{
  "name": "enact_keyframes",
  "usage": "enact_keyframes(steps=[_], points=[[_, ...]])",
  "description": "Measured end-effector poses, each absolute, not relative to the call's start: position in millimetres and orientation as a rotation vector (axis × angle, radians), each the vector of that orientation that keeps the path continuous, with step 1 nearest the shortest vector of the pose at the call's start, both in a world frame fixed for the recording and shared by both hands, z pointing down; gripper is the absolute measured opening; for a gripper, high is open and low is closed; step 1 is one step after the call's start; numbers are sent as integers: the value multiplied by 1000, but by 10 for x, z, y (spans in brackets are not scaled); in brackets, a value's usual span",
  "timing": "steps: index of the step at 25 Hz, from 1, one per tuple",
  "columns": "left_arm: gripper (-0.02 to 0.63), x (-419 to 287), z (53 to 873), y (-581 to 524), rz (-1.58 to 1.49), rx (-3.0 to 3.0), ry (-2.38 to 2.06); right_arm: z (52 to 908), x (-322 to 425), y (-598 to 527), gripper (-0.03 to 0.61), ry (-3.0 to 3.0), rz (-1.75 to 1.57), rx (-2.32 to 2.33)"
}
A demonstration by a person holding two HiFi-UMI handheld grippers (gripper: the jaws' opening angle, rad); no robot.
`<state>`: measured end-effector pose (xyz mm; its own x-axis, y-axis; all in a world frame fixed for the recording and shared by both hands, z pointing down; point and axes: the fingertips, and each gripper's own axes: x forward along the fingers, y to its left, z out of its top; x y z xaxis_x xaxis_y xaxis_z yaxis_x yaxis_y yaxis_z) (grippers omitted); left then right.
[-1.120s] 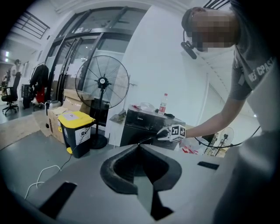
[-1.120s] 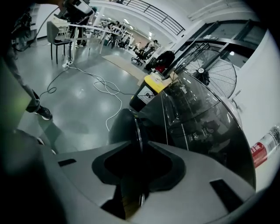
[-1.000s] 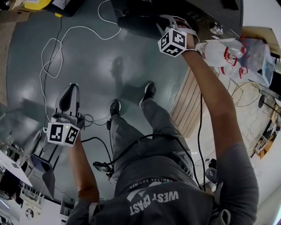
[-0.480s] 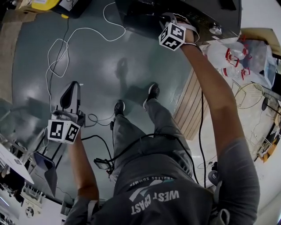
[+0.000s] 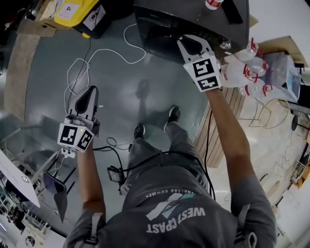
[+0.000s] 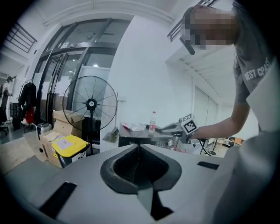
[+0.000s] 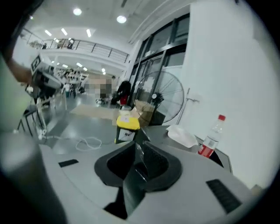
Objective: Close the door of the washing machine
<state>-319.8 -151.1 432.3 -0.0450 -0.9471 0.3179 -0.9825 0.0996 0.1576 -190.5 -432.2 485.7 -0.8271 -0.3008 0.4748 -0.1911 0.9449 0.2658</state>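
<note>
Both claws are pressed shut with nothing held. The right gripper [image 5: 193,43] has its jaws closed flat against each other, and from above its tip hangs over the front top edge of the washing machine [image 5: 193,17], the dark box at the far end of the grey floor [image 5: 121,92]. Whether the tip actually touches the machine I can't say, and I can't make out the door or how it stands. On the machine's top, past that claw, stand a water bottle [image 7: 212,139] with a red cap and a crumpled white bag [image 7: 181,135]. A cluster of plastic bottles [image 5: 242,72] lies just right of the machine.

The left gripper [image 5: 89,94] is well apart from all this, held low out at the person's left over bare floor, its jaws also together and empty. It is aimed across the room toward the machine. A white cable [image 5: 92,60] loops over the floor beyond it, a yellow-lidded bin [image 5: 72,12] sits farther off, and a standing fan [image 6: 90,105] is by the wall
</note>
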Motion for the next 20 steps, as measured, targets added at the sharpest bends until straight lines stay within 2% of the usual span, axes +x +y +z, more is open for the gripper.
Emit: enact_keyframes(steps=[5,10,20], points=[[23,-3232,3865,-1527,156,2013,-2049,3772,-1564,-4043,48,-2780,-52,540],[23,-3196,3452,-1459,162,2107,-2039,2888,-1228,-3587,34,-2905,26,581],[23,-2993,2606,-1347,189,2363,-2025,2058,-551,-2793,26,-2964,127,649]])
